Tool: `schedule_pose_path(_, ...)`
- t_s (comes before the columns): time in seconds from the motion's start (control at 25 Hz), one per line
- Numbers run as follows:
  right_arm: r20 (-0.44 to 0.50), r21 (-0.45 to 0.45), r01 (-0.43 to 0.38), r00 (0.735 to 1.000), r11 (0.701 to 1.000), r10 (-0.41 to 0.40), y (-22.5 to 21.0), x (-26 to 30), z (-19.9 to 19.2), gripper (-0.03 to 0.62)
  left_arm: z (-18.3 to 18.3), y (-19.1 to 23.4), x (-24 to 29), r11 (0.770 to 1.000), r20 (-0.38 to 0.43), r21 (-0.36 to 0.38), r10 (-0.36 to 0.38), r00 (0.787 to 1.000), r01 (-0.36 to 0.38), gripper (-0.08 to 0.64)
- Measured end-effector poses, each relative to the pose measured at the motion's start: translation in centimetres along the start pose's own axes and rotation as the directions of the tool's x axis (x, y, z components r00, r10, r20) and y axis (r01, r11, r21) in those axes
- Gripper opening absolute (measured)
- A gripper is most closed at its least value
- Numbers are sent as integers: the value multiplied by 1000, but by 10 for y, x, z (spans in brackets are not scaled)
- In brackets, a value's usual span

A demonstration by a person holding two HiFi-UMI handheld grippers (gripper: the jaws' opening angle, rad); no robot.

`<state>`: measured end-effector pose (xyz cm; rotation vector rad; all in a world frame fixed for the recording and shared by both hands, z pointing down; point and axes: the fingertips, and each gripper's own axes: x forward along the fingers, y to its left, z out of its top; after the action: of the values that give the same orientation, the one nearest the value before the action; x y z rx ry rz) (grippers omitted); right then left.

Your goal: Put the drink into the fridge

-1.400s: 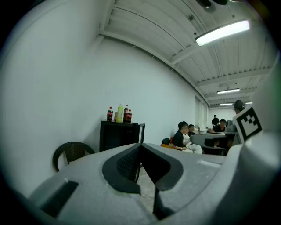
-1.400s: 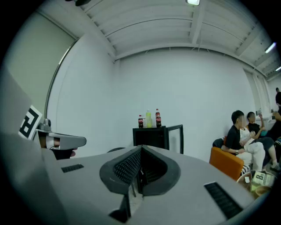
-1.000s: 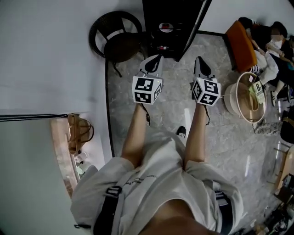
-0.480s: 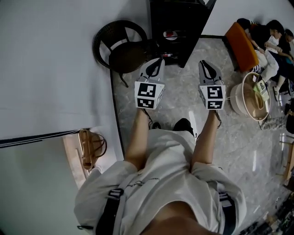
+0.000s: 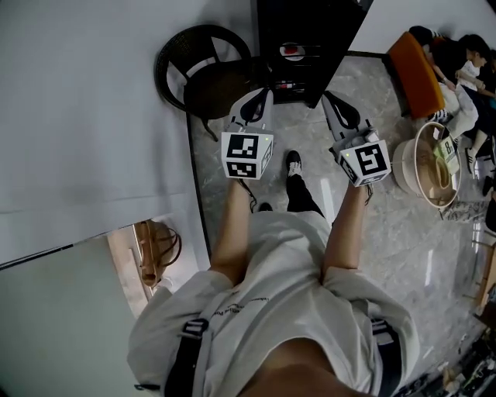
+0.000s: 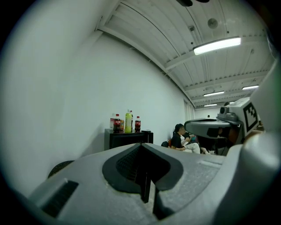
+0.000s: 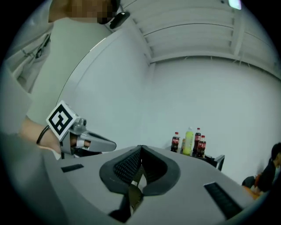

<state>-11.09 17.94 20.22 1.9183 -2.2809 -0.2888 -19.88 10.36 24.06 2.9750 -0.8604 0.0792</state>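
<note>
Both tongs are clamped fully shut with nothing in them. The left tongs [image 5: 260,97] and right tongs [image 5: 333,102] sit side by side and point level, and each gripper view shows the jaws pressed together.

The drinks are straight ahead of both tips and well apart from them, standing on top of a black cabinet [image 5: 310,23]. In the right gripper view I count three dark cola bottles [image 7: 175,142] with red caps and one taller yellow-green bottle [image 7: 189,140], so four in a tight cluster (there's also something small tucked in among them, too tiny to tell).

The only real container is one round pale basket [image 5: 401,169] on the floor, off to the right of the right tongs. It has a green-and-white packet [image 5: 442,149] in it, and the rest of the contents I can't make out.

There's one round black chair [image 5: 209,85] just left of the left tongs, beside the cabinet.
</note>
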Motion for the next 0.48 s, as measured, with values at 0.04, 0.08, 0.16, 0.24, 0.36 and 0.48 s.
schedule_pose_path(0.04,47,50,5,999,999,-8,-12,6,1,6,3,2,10,1000,6,4,12,1000,-12,9)
schedule_pose_path(0.08,96,113,9,995,994,-20,-26,12,2,6,7,4,20,1000,15,11,20,1000,-20,9)
schedule_pose_path(0.16,186,236,-3,982,972,-42,-54,24,1,6,14,10,41,999,34,28,26,999,-27,9)
schedule_pose_path(0.24,221,294,-17,974,956,-50,-80,38,0,5,27,16,65,999,54,45,27,998,-29,9)
schedule_pose_path(0.36,171,270,5,984,963,-53,-115,65,-4,5,50,26,100,998,86,41,42,995,-45,9)
schedule_pose_path(0.48,167,280,49,981,959,-99,-154,86,-5,6,61,43,141,996,70,38,80,994,-83,9)
